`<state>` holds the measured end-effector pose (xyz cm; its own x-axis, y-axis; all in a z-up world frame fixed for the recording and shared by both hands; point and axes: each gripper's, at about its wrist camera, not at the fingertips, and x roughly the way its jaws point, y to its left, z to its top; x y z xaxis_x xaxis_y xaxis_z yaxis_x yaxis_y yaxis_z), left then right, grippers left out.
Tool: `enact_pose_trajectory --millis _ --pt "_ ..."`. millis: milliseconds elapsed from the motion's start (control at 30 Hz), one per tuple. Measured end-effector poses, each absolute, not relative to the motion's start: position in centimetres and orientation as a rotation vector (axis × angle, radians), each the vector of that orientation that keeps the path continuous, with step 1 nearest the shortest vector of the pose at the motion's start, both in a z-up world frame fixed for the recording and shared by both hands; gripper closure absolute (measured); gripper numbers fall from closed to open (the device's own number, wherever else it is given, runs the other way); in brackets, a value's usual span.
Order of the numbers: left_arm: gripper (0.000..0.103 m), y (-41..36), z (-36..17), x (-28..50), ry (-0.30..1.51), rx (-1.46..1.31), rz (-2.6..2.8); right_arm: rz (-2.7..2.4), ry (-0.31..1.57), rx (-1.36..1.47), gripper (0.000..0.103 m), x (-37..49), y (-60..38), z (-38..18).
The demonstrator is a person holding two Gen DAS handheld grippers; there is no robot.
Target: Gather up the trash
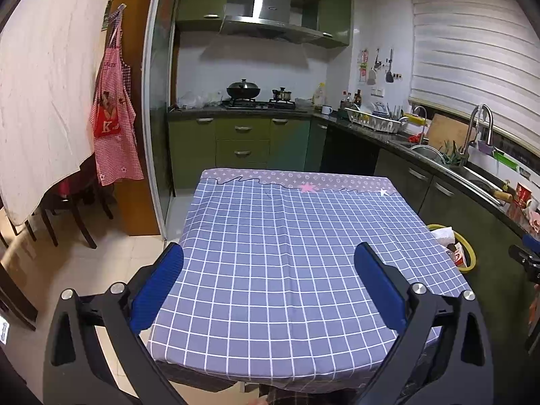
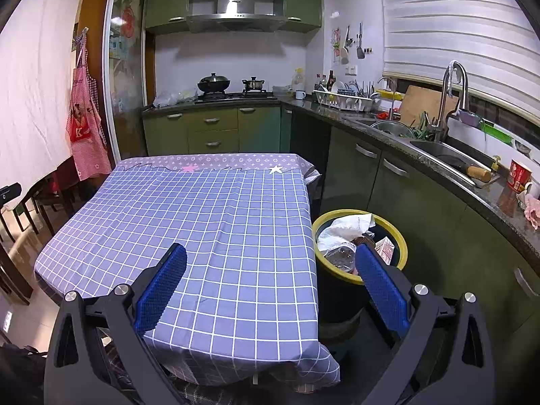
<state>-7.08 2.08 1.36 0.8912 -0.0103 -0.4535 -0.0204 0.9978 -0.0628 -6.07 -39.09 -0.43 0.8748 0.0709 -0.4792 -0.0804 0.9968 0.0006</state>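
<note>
Beside the checked table (image 2: 216,222), the bin (image 2: 401,236) holds paper, bottle, carton; both claws gape empty.

Yellow-rim bin (image 2: 401,236) full w/ trash (image 2: 344,227), beside table.

Left gripper (image 1: 268,260): two blue-padded fingers (image 1: 162,287) spread wide, nothing between them, black frame level. Right gripper (image 2: 271,261): same build, blue-padded fingers (image 2: 381,287) spread equally wide, empty, pointing forward.
</note>
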Motion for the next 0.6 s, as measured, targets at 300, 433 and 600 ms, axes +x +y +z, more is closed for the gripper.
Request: enact_pose_trajectory --millis 300,433,600 --pt "0.007 0.7 1.6 -6.6 0.476 -0.042 -0.016 0.080 0.502 -0.012 0.005 -5.8 -39.4 -0.6" --pt "0.007 0.1 1.7 -6.5 0.475 -0.027 -0.020 0.079 0.503 -0.010 0.005 -5.7 -39.5 -0.6" --pt "0.007 -0.2 1.9 -6.3 0.477 -0.020 -0.027 0.079 0.503 -0.011 0.005 -5.7 -39.5 -0.6"
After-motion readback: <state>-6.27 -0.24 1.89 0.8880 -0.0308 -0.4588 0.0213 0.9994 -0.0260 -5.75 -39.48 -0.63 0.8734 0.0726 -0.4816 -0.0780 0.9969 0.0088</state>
